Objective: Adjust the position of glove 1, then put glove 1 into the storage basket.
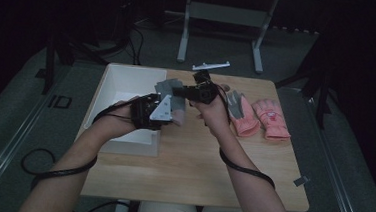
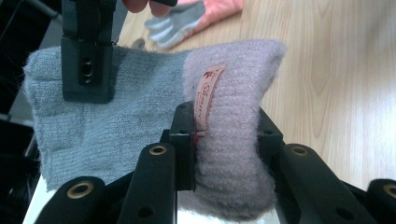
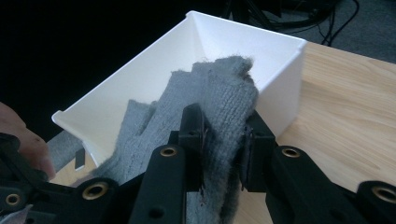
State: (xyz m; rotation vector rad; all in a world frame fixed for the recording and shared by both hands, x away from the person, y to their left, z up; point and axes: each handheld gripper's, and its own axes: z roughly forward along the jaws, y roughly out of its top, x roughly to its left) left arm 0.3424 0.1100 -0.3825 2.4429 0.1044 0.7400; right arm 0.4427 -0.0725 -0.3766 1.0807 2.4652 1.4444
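The wooden tabletop (image 1: 192,161) carried a white bin (image 1: 122,89) at its left side and a pair of pink gloves (image 1: 258,116) lying flat toward the right, well apart from the bin; above the bin's right edge a knitted grey glove with a mauve cuff (image 2: 154,116) was held up off the tabletop, stretched between the two grippers; the left gripper (image 2: 224,140) had its jaws narrowed onto the mauve cuff, the wool bunched between the pads beside a small sewn label (image 2: 208,95); the right gripper (image 3: 223,140) had its jaws pinched on the grey finger end of the same glove, the fabric folded thick between them, with the bin's open corner just behind; in the left gripper view one black jaw of the right gripper pressed on the grey part near the glove's upper left edge.
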